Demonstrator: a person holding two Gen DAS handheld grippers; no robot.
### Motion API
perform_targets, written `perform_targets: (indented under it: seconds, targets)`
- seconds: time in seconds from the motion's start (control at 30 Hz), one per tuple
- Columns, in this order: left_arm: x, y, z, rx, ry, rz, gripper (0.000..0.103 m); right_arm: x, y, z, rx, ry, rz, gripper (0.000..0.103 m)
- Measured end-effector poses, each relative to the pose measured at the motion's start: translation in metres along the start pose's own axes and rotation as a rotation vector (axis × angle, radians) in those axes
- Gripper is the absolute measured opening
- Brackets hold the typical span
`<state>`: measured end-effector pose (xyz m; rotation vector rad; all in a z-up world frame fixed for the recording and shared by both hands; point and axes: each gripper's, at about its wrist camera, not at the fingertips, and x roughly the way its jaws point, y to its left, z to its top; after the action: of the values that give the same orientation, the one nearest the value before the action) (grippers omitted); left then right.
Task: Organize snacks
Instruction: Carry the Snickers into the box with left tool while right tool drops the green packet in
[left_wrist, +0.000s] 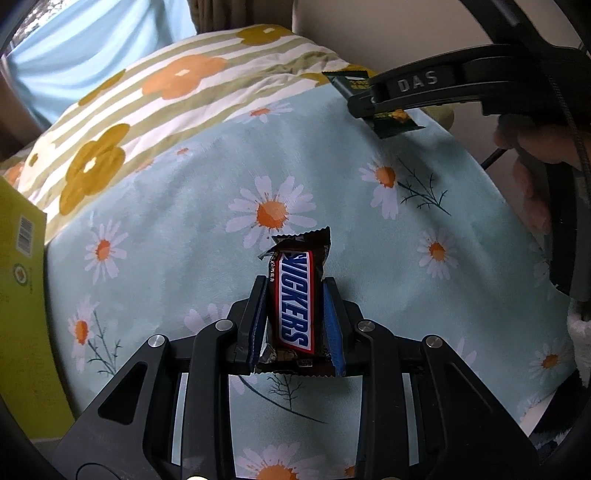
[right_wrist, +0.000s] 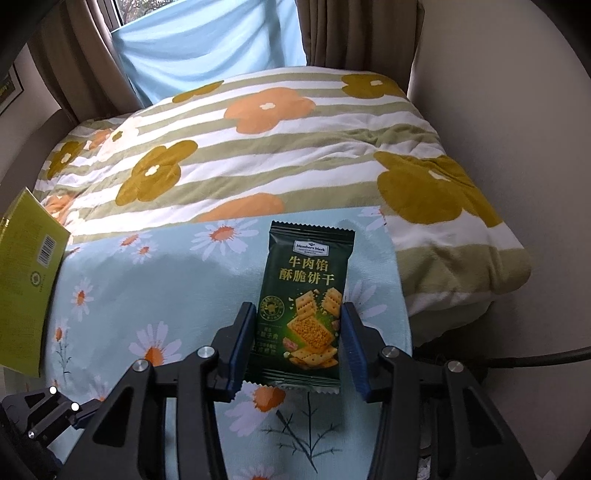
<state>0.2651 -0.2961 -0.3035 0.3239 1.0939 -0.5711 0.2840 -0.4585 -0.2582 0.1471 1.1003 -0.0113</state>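
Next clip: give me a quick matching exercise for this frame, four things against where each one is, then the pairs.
Things:
1. Snickers bar
2. green cracker packet
3. yellow-green box
4. striped flower quilt

Places:
A. at the left edge of both views
B. between the fingers of the right hand-held gripper
C. beyond the daisy-print cloth
D. between the fingers of the left hand-held gripper

Pairs: 1-D, 2-B, 3-A, 4-C

Daisy-print cloth (right_wrist: 122, 280) over bed; striped floral quilt (right_wrist: 258, 155) behind; brown curtains (right_wrist: 354, 33); daylit window.
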Motion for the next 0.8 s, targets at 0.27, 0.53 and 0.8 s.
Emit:
perform_targets:
  seconds: [0.27, 0.53, 0.8]
  targets:
    - [-0.029, -0.004, 0.001, 0.016, -0.056, 0.025, 0.026, -0.042, 0.007, 0.003, -0.014, -0.054, 0.005, 0.042]
    - [-0.075, -0.003, 0.010, 0.007, -0.141, 0.062, 0.026, -0.102, 0.029, 0.007, -0.059, -0.133, 0.027, 0.042]
    - [-0.147, 0.035, 0.025, -0.094, -0.260, 0.097, 0.026, -0.161, 0.076, 0.018, -0.147, -0.222, 0.078, 0.042]
